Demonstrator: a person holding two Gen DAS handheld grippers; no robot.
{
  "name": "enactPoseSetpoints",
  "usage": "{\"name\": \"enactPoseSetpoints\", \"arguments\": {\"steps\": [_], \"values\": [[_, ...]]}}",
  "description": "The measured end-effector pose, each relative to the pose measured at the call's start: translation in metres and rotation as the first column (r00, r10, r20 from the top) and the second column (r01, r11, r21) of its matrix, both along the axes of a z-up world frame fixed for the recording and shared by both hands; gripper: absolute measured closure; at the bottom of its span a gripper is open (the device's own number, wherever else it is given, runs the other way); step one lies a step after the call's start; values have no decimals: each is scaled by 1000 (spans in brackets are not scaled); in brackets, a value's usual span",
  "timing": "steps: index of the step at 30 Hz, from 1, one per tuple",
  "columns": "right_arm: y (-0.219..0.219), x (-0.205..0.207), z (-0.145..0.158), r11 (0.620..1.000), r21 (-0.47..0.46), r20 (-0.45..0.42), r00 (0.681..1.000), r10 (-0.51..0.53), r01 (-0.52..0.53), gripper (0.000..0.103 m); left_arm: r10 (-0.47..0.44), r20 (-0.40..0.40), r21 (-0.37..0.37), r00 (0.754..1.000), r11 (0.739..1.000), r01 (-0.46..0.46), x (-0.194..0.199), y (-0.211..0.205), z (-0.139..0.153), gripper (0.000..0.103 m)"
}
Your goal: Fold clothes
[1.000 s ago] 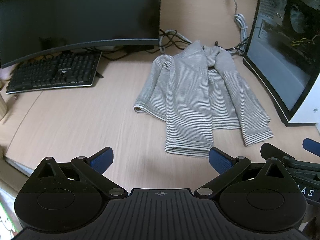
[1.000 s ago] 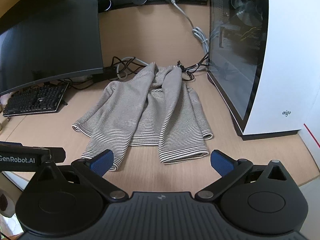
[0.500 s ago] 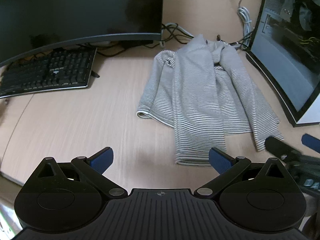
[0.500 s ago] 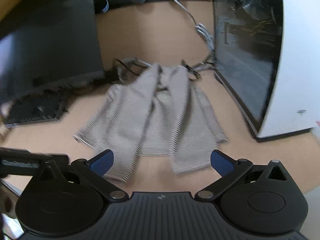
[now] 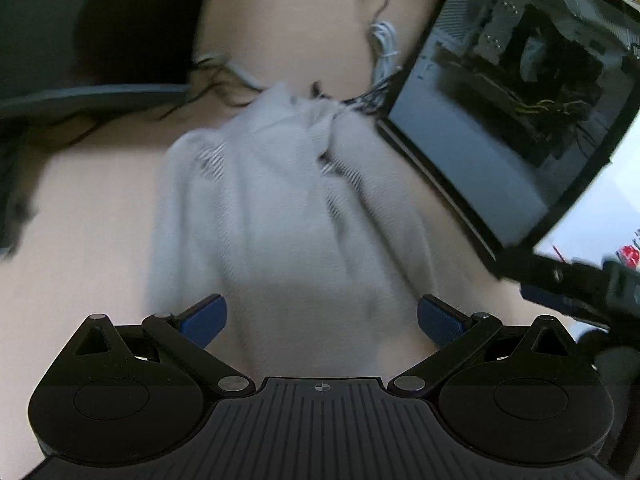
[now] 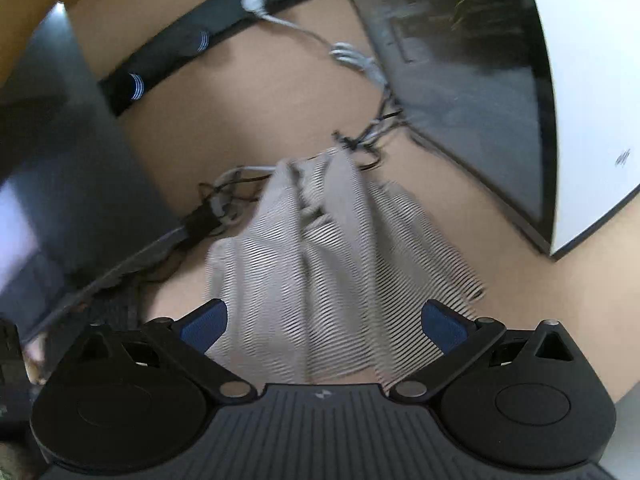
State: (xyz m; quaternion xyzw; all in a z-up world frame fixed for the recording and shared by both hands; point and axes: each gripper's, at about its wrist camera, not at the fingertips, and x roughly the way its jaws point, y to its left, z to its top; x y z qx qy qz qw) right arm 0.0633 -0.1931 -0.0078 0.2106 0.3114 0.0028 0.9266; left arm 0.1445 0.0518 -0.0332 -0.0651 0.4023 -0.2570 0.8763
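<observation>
The desk point(image 6: 520, 280) carries everything under review, taken here by its position relative to the computer case point(image 6: 560, 140), which stands at the right-hand end. The monitor point(image 6: 60, 180) stands well to the left of the case, with a tangle of cables point(image 6: 360, 140) between the two along the back wall.

The striped shirt point(image 6: 312, 272) lies on the desk just left of the case — bunched at its far end near the cables, with loose panels and a sleeve overlapping toward the near edge. No clean fold is visible; in my judgement the task is at its very start, with all of the flattening and folding left to do. Both views are blurred, so fine creases cannot be read.

The left gripper point(image 5: 322, 318) hangs above the near hem, fingers spread wide, grasping nothing. The right gripper point(image 6: 323, 322) is likewise released over the hem nearer the case — neither one touches the cloth as far as can be told.
</observation>
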Motion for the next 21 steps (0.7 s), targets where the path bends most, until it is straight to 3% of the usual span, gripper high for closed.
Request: {"name": "enactPoseSetpoints", "arguments": {"steps": [4, 8, 11, 15, 21], "values": [[-4, 54, -11, 996, -66, 47, 997, 62, -58, 0, -15, 21, 12, 1000, 1000, 15, 46, -34, -17, 0], [-8, 129, -39, 980, 22, 24, 980, 199, -200, 0, 82, -71, 11, 994, 997, -81, 69, -40, -42, 0], [-14, 169, -70, 970, 101, -32, 974, 225, -221, 0, 90, -35, 65, 995, 994, -87, 59, -44, -44, 0], [-21, 165, -84, 938, 179, -69, 947, 314, -298, 0, 118, -59, 104, 991, 988, -111, 40, -42, -41, 0], [-26, 94, -82, 830, 360, -191, 838, 512, -425, 0, 64, -202, 51, 977, 997, -55, -22, -5, -28, 0]]}}
